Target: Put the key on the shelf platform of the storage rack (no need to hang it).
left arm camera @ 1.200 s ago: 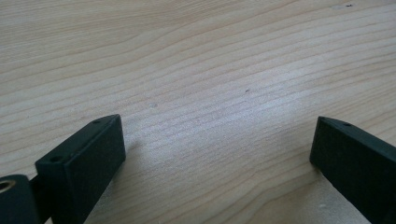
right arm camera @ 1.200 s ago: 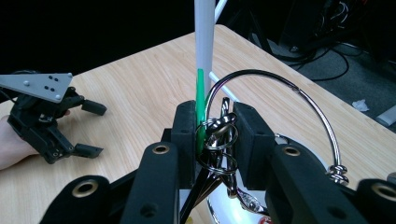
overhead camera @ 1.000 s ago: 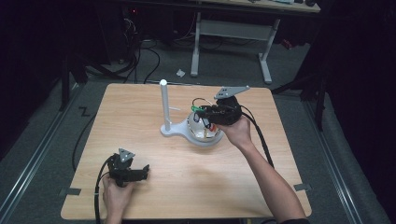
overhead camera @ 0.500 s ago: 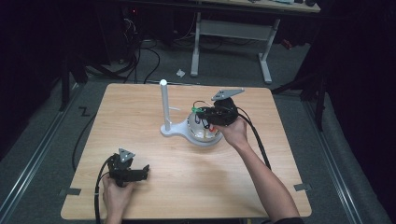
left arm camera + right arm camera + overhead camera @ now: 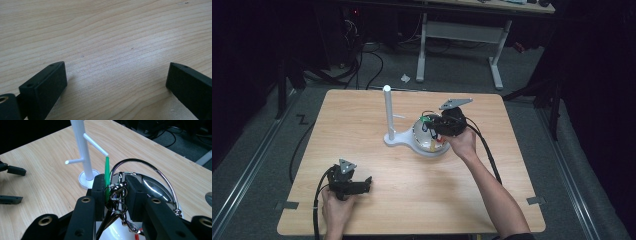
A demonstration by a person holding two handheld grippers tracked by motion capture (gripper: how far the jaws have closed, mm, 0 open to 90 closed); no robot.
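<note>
Standing on the desk [image 5: 362, 130] are a white stand [image 5: 388, 115] and, just beside it, a shiny bowl [image 5: 418, 137]. Over the bowl, the right hand-held gripper [image 5: 115, 187] is clamped on a bunch of key rings [image 5: 117, 195] with a green tag [image 5: 107, 173]. The left hand-held gripper [image 5: 116, 80] rests near the desk's front edge, jaws wide apart, nothing between.

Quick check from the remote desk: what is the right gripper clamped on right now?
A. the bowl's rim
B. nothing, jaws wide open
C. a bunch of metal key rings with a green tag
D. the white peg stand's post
C: in the right gripper view, the right gripper has its jaws closed on the key rings with the green tag, above the shiny bowl.
</note>
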